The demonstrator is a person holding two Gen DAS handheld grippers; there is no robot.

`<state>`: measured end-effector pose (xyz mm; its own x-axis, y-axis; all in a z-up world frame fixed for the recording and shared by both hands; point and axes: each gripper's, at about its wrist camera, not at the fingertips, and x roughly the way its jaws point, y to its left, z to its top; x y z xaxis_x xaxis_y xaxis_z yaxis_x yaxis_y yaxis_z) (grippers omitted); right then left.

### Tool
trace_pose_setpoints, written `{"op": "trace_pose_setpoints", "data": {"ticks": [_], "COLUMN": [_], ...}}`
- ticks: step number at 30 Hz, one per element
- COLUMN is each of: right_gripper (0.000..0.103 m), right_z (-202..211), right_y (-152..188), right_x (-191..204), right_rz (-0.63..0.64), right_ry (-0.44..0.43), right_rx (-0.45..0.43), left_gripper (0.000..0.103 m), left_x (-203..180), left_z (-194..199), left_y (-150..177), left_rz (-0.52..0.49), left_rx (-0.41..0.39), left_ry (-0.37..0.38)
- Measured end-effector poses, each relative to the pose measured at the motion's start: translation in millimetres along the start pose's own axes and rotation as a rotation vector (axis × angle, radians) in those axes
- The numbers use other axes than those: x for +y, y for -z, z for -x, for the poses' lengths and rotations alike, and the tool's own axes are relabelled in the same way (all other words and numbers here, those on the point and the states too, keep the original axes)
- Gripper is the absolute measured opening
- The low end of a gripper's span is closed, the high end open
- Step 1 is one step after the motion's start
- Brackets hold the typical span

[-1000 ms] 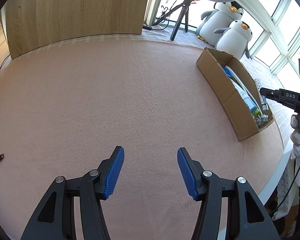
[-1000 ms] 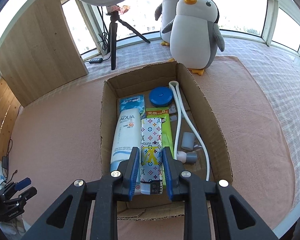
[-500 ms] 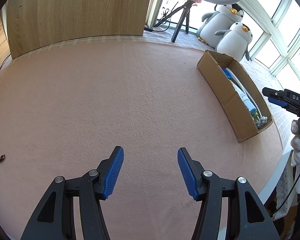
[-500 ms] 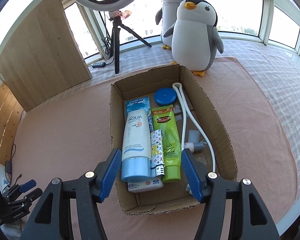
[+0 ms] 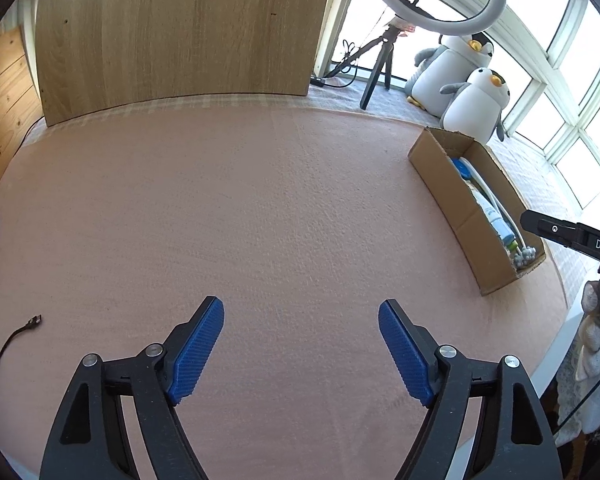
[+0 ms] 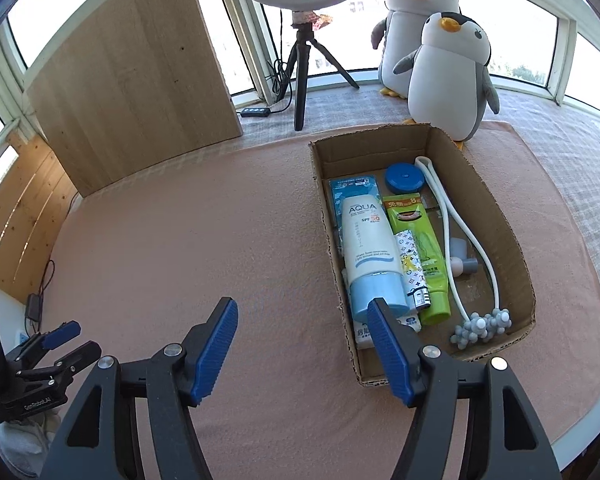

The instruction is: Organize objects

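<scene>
A cardboard box sits on the pink mat and holds several items: a white AQUA sunscreen tube, a patterned lighter, a green tube, a blue round lid and a white massager. My right gripper is open and empty, above the mat to the left of the box's near corner. My left gripper is open and empty over bare mat; the same box lies far to its right.
Two penguin plush toys stand behind the box, beside a ring light on a tripod. A wooden panel leans at the back left. A cable end lies at the mat's left. The table edge runs near the box.
My right gripper opened, letting go of the patterned lighter in the box, then rose and drew back to the left. The left gripper stayed open, pulling slightly away from the box.
</scene>
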<state>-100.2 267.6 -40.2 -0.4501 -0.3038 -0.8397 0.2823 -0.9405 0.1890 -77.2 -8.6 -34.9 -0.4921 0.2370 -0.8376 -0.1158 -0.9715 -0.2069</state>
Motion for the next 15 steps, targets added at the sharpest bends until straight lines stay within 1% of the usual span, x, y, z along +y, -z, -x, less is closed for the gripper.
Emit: {"op": "trace_pose_setpoints", "data": {"ticks": [6, 8, 11, 15], "right_gripper": [0.066, 0.066, 0.066, 0.066], "right_z": [-2.2, -3.5, -5.8, -5.8], "right_y": [17.9, 24.0, 32.4, 40.9], "right_x": [40.3, 51.6, 66.7, 82.8], "right_rz": [0.042, 0.053, 0.071, 0.095], "right_ry": [-0.018, -0.016, -0.014, 0.014], "right_rx": [0.01, 0.013, 0.018, 0.012], "left_gripper": [0.088, 0.091, 0.092, 0.092], "left_x": [13.7, 20.3, 28.7, 36.6], "left_z": [15.9, 20.4, 27.7, 35.7], "left_y": [-0.8, -0.9, -0.2, 3.3], "left_rz": [0.001, 0.012, 0.027, 0.035], "left_rx": [-0.031, -0.035, -0.049, -0.052], "left_ry": [-0.056, -0.07, -0.087, -0.1]}}
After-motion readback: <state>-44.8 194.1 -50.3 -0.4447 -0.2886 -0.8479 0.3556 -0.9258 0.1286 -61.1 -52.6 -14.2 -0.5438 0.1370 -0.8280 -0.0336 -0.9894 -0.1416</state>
